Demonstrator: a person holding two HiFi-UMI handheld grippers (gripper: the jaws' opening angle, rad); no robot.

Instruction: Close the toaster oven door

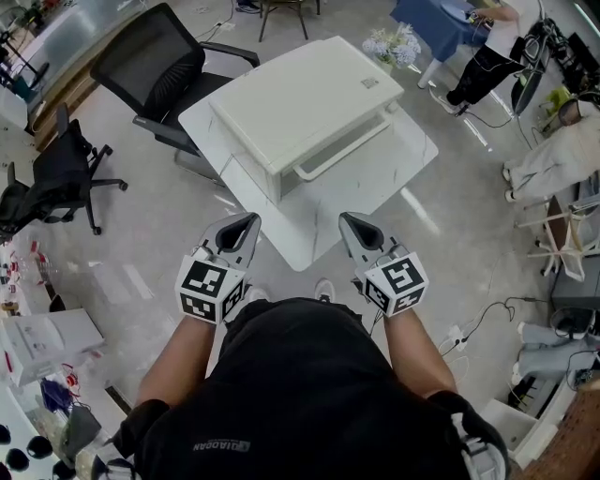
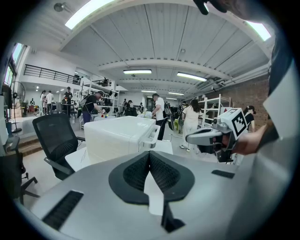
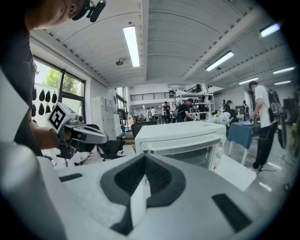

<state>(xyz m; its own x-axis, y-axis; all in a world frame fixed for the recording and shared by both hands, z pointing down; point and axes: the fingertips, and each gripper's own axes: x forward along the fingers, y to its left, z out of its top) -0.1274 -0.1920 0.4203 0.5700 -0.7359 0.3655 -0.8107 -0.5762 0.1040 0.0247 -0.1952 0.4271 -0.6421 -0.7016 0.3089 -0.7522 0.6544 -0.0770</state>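
Around the person spreads a large workshop hall with a pale glossy floor (image 1: 141, 253). Open floor lies on the near side and to the right of the white surface (image 1: 319, 214), so the approach from the person's side is free. The surface stands cornerwise to the person, its nearest corner pointing at them, with bare top along both near edges.

One white toaster oven (image 1: 295, 98) takes up the middle and far part of the surface, set back from the near edges. Its door (image 3: 187, 152) faces the right-hand near edge and stands up flush against the front, with one long handle (image 1: 342, 150) along its top.

Two black office chairs are in view. One (image 1: 155, 70) is pushed close against the far left side of the surface, crowding that side. The other (image 1: 61, 173) stands well apart on the left. A blue table (image 1: 436, 23) and a bunch of pale flowers (image 1: 394, 45) sit beyond the far corner.

Two grippers hover side by side just in front of the person's chest, short of the near corner and touching nothing. The left gripper (image 1: 249, 219) has its jaws pressed together, empty. The right gripper (image 1: 346, 218) is likewise closed on nothing.
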